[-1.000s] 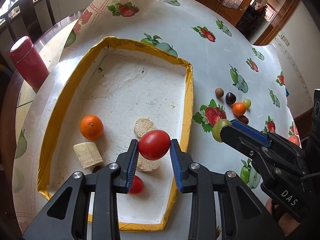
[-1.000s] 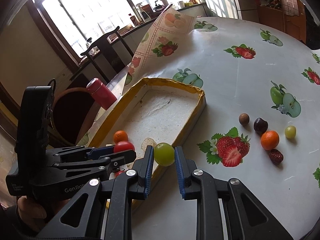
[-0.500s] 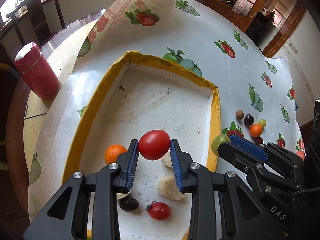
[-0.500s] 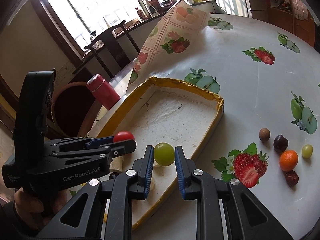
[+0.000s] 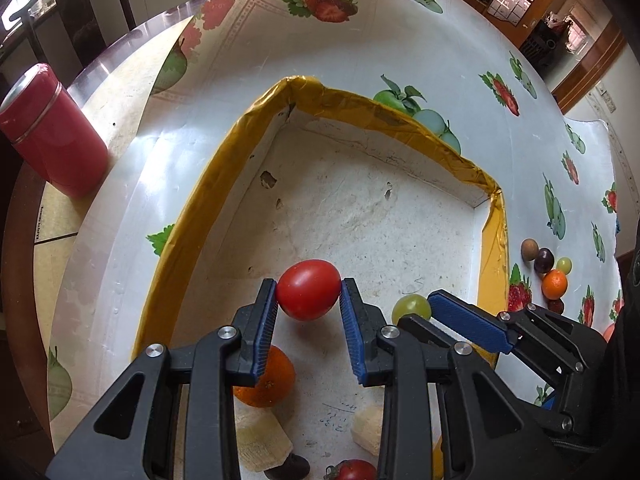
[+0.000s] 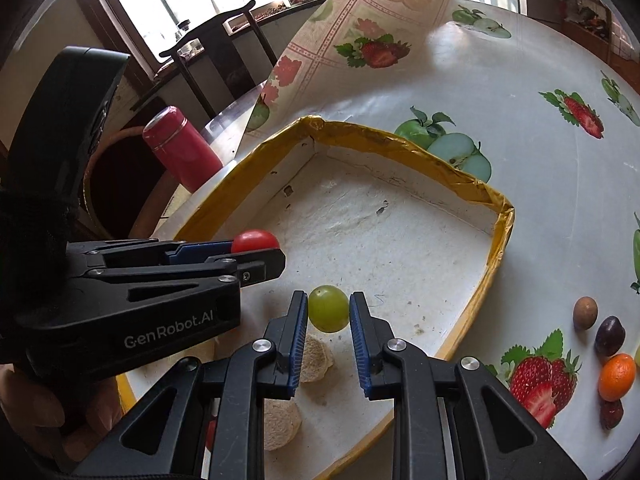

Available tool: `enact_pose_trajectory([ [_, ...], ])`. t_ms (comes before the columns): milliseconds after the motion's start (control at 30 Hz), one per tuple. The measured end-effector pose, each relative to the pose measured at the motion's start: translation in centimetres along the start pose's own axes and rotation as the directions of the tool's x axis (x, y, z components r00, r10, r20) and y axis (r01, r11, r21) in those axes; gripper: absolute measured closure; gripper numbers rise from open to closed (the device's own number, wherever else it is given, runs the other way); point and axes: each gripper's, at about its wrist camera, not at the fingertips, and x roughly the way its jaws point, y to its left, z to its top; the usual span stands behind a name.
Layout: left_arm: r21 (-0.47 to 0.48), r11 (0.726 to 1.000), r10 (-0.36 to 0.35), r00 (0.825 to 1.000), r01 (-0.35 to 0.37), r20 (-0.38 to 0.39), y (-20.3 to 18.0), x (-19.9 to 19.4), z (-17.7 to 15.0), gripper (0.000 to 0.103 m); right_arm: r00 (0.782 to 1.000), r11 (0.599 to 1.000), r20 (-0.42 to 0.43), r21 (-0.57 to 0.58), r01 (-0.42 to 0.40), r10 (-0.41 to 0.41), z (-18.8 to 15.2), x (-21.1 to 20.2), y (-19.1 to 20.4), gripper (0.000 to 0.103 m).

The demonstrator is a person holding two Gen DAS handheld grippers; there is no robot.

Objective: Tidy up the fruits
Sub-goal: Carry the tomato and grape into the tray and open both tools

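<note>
Standing at far left of the left wrist view, red flask (image 5: pixel 48 132) on the bench (image 5: pixel 280 40). Centre frame: left gripper (image 5: pixel 309 292), jaws clamped on red tomato (image 5: pixel 309 289), above the yellow-rimmed tray (image 5: pixel 200 208). Orange (image 5: pixel 276 384) lies on tray floor below. Lower right: right gripper (image 6: pixel 329 309), jaws pinching green grape (image 6: pixel 328 308) over tray. Far right, loose fruits (image 5: pixel 546 266) on bench outside tray.

Shallow yellow-rimmed white tray (image 5: pixel 224 184) sits on the fruit-print tablecloth (image 5: pixel 460 60); red cylindrical flask (image 5: pixel 48 136) stands left of it, small loose round fruits (image 5: pixel 554 282) lie right.
</note>
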Motion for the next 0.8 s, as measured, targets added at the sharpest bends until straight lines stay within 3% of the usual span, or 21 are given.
enact_pose_trajectory([
  [233,-0.017,1.000,-0.021,1.000,0.021,-0.021,0.4,0.4,-0.6,0.073,1.000,1.000,-0.024,-0.018,0.016,-0.017,-0.2,1.1,0.0,0.078],
  [367,-0.025,0.999,-0.023,1.000,0.022,-0.010,0.5,-0.5,-0.7,0.073,1.000,1.000,-0.024,-0.025,0.015,-0.016,-0.3,0.6,0.1,0.065],
  [533,-0.018,1.000,-0.016,1.000,0.016,0.022,0.1,-2.4,-1.4,0.058,1.000,1.000,0.010,-0.002,0.007,-0.007,-0.6,-1.5,-0.2,0.064],
  [800,-0.021,0.999,-0.031,0.998,0.032,0.047,-1.2,-4.6,-2.8,0.058,0.997,0.996,0.081,0.090,-0.023,0.015,-3.2,-6.8,-2.2,0.063],
])
